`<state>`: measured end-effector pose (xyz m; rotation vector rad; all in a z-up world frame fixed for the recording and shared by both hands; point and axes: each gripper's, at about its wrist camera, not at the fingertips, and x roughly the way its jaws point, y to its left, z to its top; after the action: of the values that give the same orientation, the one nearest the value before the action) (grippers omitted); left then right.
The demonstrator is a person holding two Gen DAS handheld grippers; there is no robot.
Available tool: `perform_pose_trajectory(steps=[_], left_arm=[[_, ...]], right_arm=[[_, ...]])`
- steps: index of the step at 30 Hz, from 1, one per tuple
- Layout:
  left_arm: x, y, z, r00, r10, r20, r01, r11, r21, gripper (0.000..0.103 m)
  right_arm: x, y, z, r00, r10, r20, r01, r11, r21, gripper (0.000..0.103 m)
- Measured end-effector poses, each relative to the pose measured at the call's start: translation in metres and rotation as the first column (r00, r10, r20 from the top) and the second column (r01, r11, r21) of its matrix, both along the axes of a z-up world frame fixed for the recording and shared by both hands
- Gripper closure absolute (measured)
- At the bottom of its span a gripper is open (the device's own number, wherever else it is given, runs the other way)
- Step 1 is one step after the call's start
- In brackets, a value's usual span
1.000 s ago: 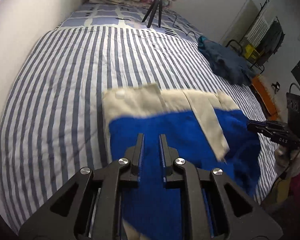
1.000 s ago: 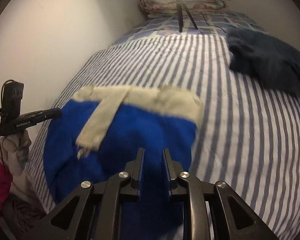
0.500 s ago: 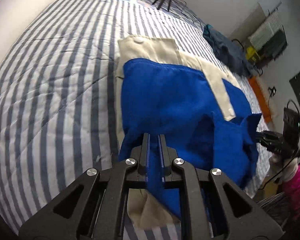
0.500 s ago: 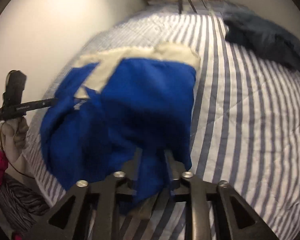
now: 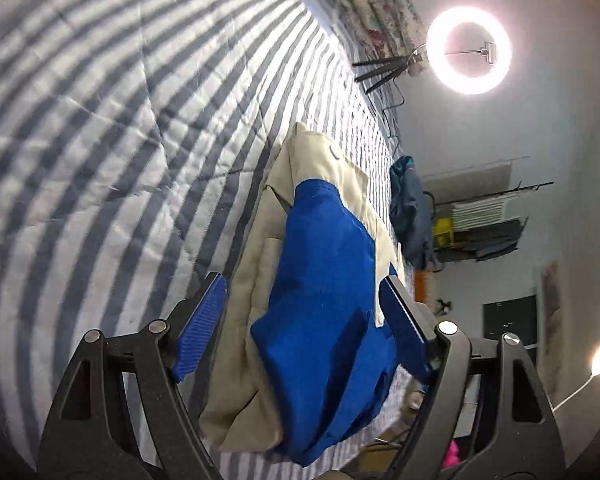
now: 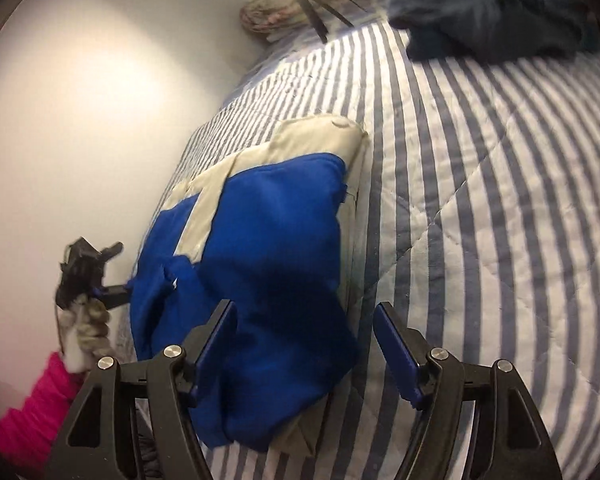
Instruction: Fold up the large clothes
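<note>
The blue-and-cream garment [image 6: 268, 232] lies on the striped bed cover [image 6: 480, 200], near the bed's edge, folded over so the blue panel sits on top of the cream layer. Its near end bunches loosely at six o'clock in both wrist views.

My left gripper [image 5: 304, 316] is opening; blue cloth shows between the jaws, but the pads stand clear of it. My right gripper [image 6: 304, 344] is opening too, with the blue corner under the gap and nothing pinched. So both have let go.

The risk I judge from here: the top layer is puffy and uneven, and its near corner overhangs the cream edge, so it may slide or spring open. If I pull back low, a pad could snag the fabric and drag the fold apart.

At one o'clock a dark blue garment [image 6: 492, 24] lies well apart. At nine o'clock in the right view my pink sleeve [image 6: 32, 412] shows.
</note>
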<state>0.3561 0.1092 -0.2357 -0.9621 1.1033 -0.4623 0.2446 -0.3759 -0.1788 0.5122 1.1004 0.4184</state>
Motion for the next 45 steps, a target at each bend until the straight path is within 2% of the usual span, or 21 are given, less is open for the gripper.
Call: perform_pose_trajectory(steps=[4, 7, 11, 15, 17, 18, 19, 23, 28, 32, 38, 45], left_arm=[[0.013, -0.018, -0.012, 0.998, -0.057, -0.030, 0.058, 0.998, 0.027, 0.023], [0.018, -0.034, -0.019, 0.996, -0.086, -0.036, 0.089, 0.993, 0.077, 0.023], [0.028, -0.051, -0.018, 0.993, -0.114, -0.018, 0.115, 0.989, 0.098, 0.023], [0.036, -0.061, -0.017, 0.992, -0.126, -0.019, 0.127, 0.983, 0.132, 0.029], [0.037, -0.068, -0.014, 0.990, -0.138, -0.011, 0.138, 0.976, 0.170, 0.035], [0.038, -0.070, -0.014, 0.990, -0.142, -0.011, 0.141, 0.971, 0.191, 0.042], [0.037, -0.073, -0.013, 0.989, -0.145, -0.008, 0.143, 0.966, 0.213, 0.048], [0.034, -0.085, -0.001, 0.986, -0.167, 0.021, 0.153, 0.939, 0.308, 0.060], [0.024, -0.097, 0.023, 0.972, -0.215, 0.090, 0.161, 0.898, 0.410, 0.074], [0.013, -0.104, 0.043, 0.961, -0.240, 0.140, 0.154, 0.880, 0.448, 0.078], [-0.004, -0.118, 0.072, 0.936, -0.284, 0.209, 0.159, 0.869, 0.470, 0.081], [-0.018, -0.152, 0.095, 0.901, -0.343, 0.266, 0.182, 0.854, 0.487, 0.082]], right_arm=[[0.013, 0.000, -0.026, 0.998, 0.000, -0.069, 0.004, 0.998, 0.064, 0.030], [0.025, -0.001, -0.033, 0.998, -0.012, -0.059, 0.020, 0.990, 0.139, 0.030], [0.041, -0.005, -0.045, 0.996, -0.026, -0.081, 0.047, 0.963, 0.266, 0.042], [0.056, 0.001, -0.048, 0.997, -0.012, -0.078, 0.033, 0.959, 0.280, 0.044], [0.058, 0.008, -0.047, 0.997, -0.004, -0.081, 0.026, 0.963, 0.268, 0.052], [0.058, 0.009, -0.047, 0.996, -0.004, -0.084, 0.026, 0.965, 0.260, 0.055], [0.057, 0.012, -0.045, 0.996, -0.003, -0.088, 0.024, 0.970, 0.242, 0.058], [0.053, 0.033, -0.024, 0.999, 0.021, -0.050, -0.016, 0.995, 0.096, 0.069], [0.048, 0.062, 0.009, 0.998, 0.057, 0.020, -0.055, 0.994, -0.089, 0.075], [0.042, 0.081, 0.034, 0.994, 0.094, 0.062, -0.080, 0.977, -0.199, 0.077], [0.025, 0.105, 0.068, 0.980, 0.168, 0.110, -0.116, 0.921, -0.371, 0.078], [0.010, 0.103, 0.092, 0.973, 0.172, 0.156, -0.075, 0.868, -0.490, 0.078]])
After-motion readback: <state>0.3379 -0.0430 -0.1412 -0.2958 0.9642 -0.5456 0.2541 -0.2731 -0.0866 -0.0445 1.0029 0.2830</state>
